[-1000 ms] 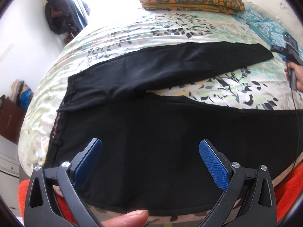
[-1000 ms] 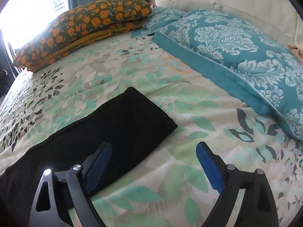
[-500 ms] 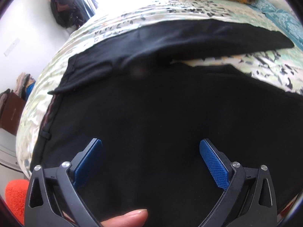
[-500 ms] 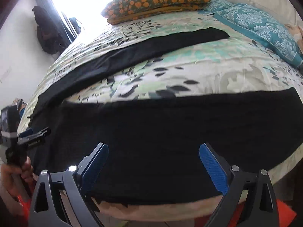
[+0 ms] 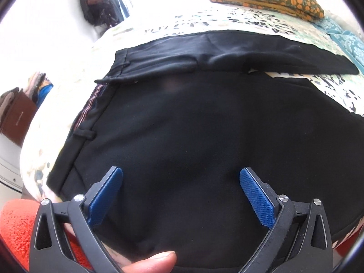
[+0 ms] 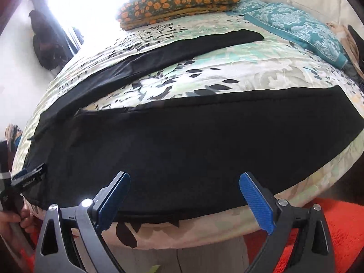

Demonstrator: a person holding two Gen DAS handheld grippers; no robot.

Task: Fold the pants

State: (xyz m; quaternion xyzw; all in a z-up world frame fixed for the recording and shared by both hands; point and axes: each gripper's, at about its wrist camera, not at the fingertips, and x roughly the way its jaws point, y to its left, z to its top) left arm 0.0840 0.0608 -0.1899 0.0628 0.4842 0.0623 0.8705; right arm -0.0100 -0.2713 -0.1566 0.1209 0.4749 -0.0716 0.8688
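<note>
Both claws stood spread when you paused, nothing between the blue pads of either. Your left claw (image 5: 179, 195) hung over the seat of the black pants (image 5: 204, 136), pads apart above the cloth; whether the tips touched the fabric could not be told. A fingertip (image 5: 154, 261) of yours showed at the bottom edge of that view. Your right claw (image 6: 184, 199) sat at the near edge of the bed (image 6: 261, 72), over the lower hem line of the near pant leg, and its pads had just finished widening with no cloth caught between them.

Pants lay flat on the bed, legs splayed in a V. Waistband with belt loops (image 5: 84, 134) sat toward the bed's left end, striped lining showing at the band. Far leg ran up across the leafy bedspread toward the orange-flowered pillow (image 6: 179, 2) at the bed's far side; near leg ran along the bed's near edge toward the right end. Bare bedspread showed in the wedge between the two legs. Teal patterned pillow (image 6: 300, 27) lay at the bed's far right corner, well clear of the pants. From the right wrist view, your left claw appeared at the bed's left end, just beside the waistband. Orange rug (image 6: 341, 227) lay below the bed's near edge.
</note>
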